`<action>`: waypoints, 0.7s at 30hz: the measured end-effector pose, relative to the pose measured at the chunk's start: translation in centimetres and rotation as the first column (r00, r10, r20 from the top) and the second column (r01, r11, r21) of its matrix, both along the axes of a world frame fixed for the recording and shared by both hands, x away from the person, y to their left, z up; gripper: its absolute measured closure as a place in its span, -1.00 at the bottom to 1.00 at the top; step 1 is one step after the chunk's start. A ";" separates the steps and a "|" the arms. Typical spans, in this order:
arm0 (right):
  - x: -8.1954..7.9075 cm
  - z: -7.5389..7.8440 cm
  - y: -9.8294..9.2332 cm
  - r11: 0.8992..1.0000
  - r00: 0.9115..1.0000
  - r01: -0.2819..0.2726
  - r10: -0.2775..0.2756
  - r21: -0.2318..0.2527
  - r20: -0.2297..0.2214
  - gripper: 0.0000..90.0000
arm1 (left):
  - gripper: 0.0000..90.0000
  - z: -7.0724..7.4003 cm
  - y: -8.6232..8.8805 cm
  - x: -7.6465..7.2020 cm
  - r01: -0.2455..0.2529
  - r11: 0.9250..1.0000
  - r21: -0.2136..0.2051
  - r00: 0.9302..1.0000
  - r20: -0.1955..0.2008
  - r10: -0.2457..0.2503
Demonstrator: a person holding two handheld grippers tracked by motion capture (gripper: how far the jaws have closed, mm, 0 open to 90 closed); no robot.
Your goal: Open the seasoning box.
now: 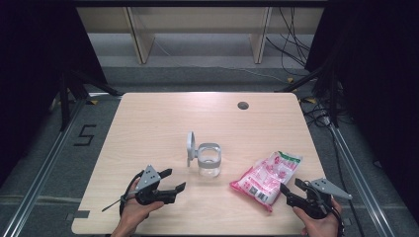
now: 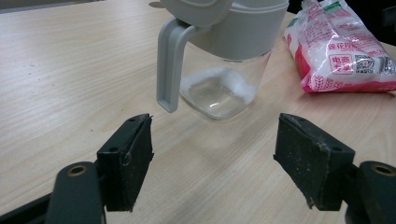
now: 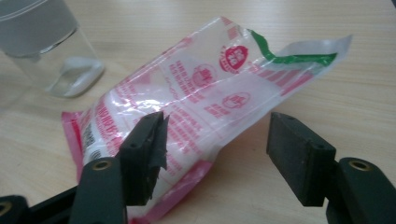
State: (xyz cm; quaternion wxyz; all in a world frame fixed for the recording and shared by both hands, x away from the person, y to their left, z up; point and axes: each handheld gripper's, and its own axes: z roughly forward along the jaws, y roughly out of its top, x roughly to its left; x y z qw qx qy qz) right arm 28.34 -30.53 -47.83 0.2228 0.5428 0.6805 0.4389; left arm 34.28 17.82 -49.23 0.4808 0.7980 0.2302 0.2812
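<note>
A clear glass jar with a grey collar and a flipped-up grey lid stands at the table's middle; a little white powder lies in its bottom. A pink and white plastic bag of white grains lies to its right, its torn top pointing away. My left gripper rests near the front left, open and empty, aimed at the jar. My right gripper sits at the bag's near corner, open; the bag lies just ahead of its jaws, untouched by the pads.
The wooden table has a small round grey cap at the back right. Dark curtains, floor rails and cables surround it. A hand holds each gripper at the front edge.
</note>
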 end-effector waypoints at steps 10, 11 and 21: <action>1.9 -0.7 -0.7 0.999 0.999 0.029 -0.028 0.026 -0.031 -0.43 | -0.40 0.0 0.1 0.1 -0.010 1.000 0.003 1.000 -0.011 0.010; 2.1 -0.7 -0.7 0.999 0.998 0.039 -0.038 0.023 -0.046 -0.43 | -0.40 0.1 0.2 0.2 -0.013 1.000 0.015 1.000 -0.010 0.013; 4.5 -1.1 -0.4 0.998 0.997 0.045 -0.042 0.041 -0.064 -0.47 | -0.40 -0.2 0.2 0.5 -0.007 1.000 -0.005 1.000 -0.001 0.007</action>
